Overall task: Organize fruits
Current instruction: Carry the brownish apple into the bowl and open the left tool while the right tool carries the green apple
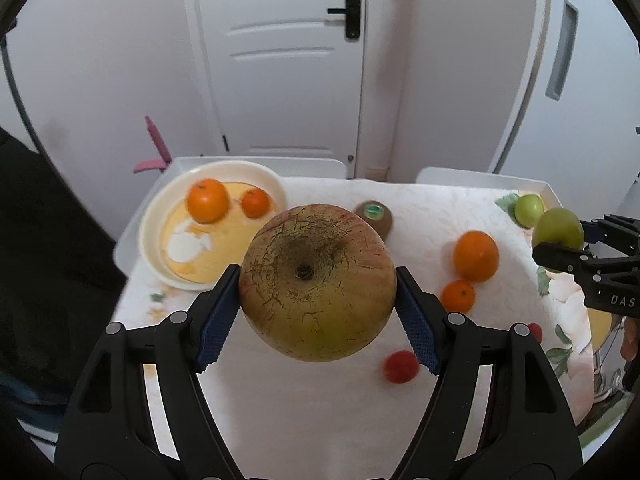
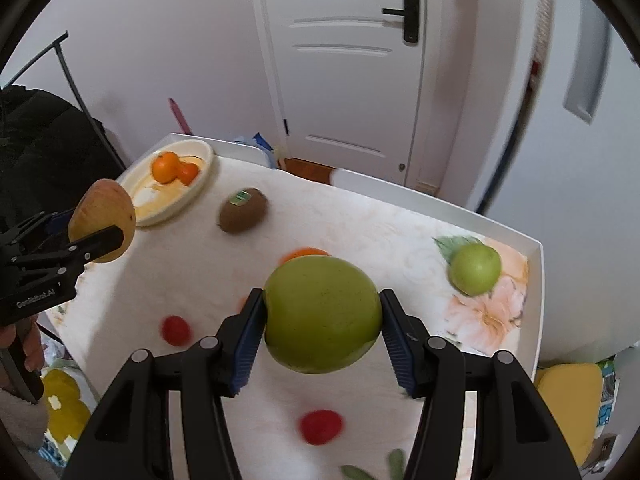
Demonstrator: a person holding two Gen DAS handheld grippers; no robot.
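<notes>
Russet apple (image 1: 318, 280) between left gripper (image 1: 318, 312) pads

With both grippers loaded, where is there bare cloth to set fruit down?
Free: the far middle between the kiwi and the green apple on the table, and the plate near half. Crowded: around the oranges and red fruits.

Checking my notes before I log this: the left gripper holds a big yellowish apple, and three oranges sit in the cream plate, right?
Not quite: the round cream plate holds two oranges, not three, as the left wrist view shows. The left gripper does hold the big yellowish-red apple.
</notes>
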